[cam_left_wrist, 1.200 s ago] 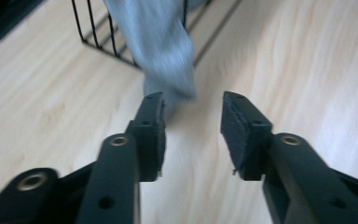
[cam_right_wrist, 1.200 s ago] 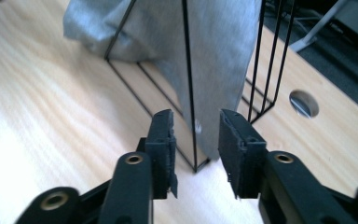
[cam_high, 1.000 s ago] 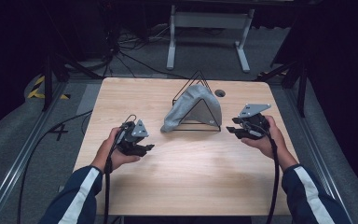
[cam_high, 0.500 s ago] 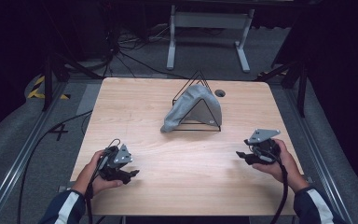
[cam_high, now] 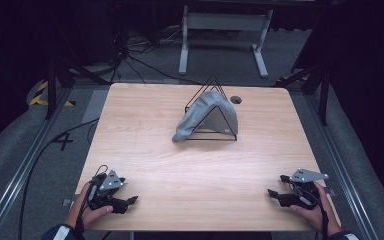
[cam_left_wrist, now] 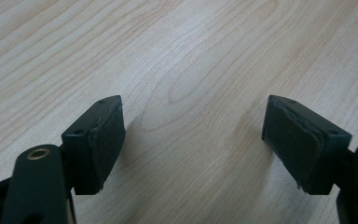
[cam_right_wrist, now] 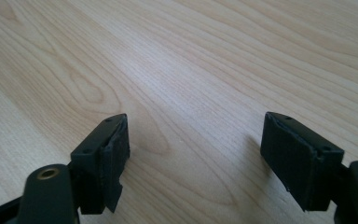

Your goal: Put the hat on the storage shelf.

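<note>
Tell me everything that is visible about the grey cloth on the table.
The grey cloth hangs over the top of a black wire rack shaped like a triangle. It looks like soft, plain fabric with no pattern. It is draped, not folded flat: it covers the peak and runs down the left side, where its lower end rests on the wooden table. The right side of the rack is partly bare. It stands toward the far side of the table, and no gripper touches it.
</note>
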Demonstrator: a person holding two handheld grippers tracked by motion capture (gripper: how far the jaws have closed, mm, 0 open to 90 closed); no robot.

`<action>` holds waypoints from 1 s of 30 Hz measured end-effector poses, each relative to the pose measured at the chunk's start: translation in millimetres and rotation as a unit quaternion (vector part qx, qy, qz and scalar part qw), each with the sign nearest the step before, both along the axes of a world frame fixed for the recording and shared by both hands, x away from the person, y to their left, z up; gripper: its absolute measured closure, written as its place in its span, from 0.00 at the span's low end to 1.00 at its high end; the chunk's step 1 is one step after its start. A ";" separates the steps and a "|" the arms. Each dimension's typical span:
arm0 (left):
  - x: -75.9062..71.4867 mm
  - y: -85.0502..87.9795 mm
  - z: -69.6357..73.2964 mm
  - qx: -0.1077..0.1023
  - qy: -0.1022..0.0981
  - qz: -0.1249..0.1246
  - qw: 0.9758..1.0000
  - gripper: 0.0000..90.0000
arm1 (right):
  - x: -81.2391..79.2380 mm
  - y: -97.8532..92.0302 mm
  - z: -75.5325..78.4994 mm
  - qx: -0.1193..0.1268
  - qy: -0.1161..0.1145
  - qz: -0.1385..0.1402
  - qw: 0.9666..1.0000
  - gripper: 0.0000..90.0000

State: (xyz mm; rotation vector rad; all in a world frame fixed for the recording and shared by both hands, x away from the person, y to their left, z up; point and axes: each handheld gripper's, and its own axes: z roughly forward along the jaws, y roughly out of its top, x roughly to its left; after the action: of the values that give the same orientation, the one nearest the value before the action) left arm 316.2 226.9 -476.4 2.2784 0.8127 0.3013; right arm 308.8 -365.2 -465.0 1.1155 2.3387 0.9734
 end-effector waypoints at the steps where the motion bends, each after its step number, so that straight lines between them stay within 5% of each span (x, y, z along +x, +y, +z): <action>1: 0.0 1.0 -2.2 -0.006 -0.006 0.002 1.000 0.22 | 0.0 0.0 0.0 0.000 0.000 0.000 1.000 0.26; 7: -0.4 2.4 -5.8 -0.019 -0.016 0.005 1.000 0.17 | 0.0 -4.0 -3.5 0.006 -0.009 -0.009 1.000 0.18; 30: 0.7 1.5 -6.6 -0.021 -0.016 0.007 1.000 0.15 | 5.4 -7.6 -3.5 0.006 -0.010 -0.013 1.000 0.18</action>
State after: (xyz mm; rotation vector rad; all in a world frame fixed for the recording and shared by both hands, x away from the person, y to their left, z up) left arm 316.9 228.4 -483.0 2.2233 0.8112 0.3237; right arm 314.2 -372.8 -468.5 1.1340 2.2995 0.9857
